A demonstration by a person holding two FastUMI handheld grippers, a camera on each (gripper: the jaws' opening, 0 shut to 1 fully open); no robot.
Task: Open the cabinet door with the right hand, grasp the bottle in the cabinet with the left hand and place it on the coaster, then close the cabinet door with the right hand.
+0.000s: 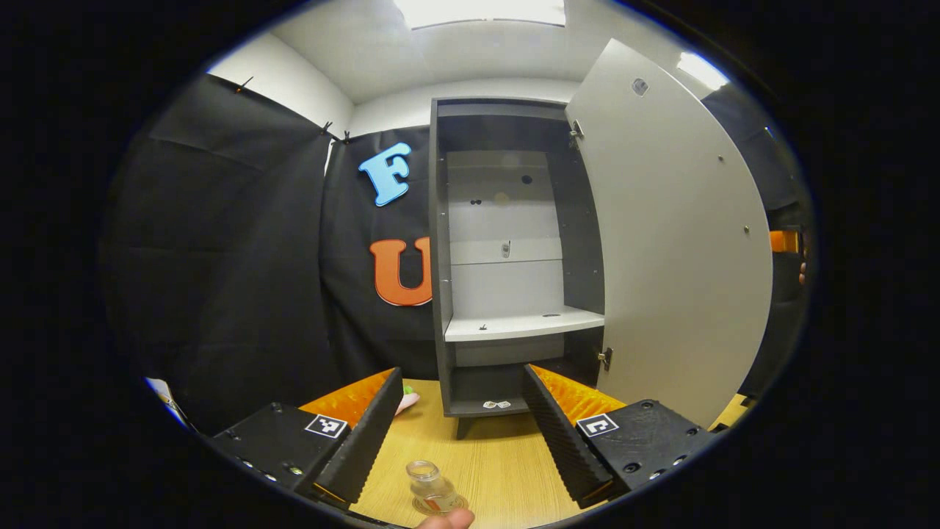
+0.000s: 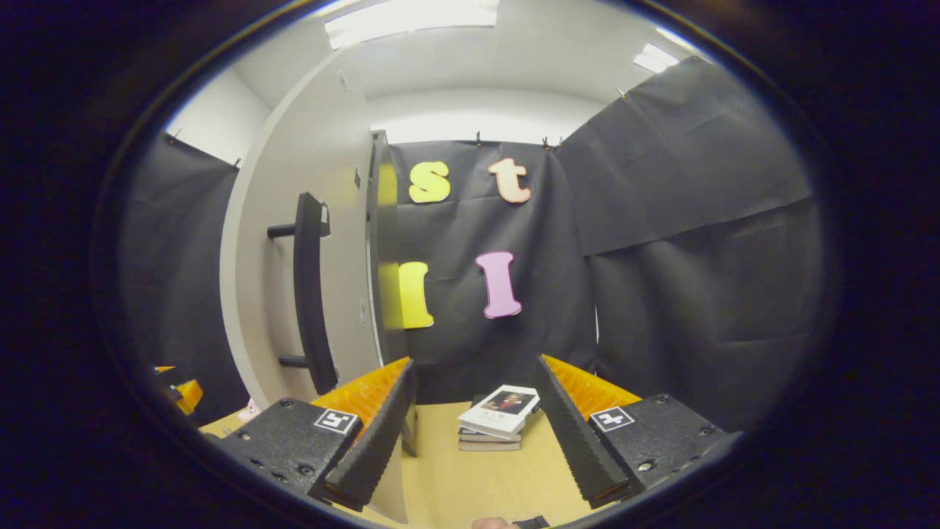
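Nearest the lens in the left gripper view: a small clear bottle, upright, standing on a coaster on the wooden surface. It sits low and near, between the two fingers of the left claw, touching neither. Left claw fingers stand well apart, nothing clamped. A fingertip shows at the near edge just below the bottle.

Farther off, centre: cabinet, its shelf bare, the door swung wide to the right.

Right gripper view: the door's outer face lies to the left, its bar handle vertical, long axis up-down, far-left of the right claw. Right claw fingers also apart, holding nothing. A stack of books lies ahead between them on the surface.

Judgement: placing looks done; closing remains. The right claw is the nearer to the handle and must shift left to reach it or push the panel.
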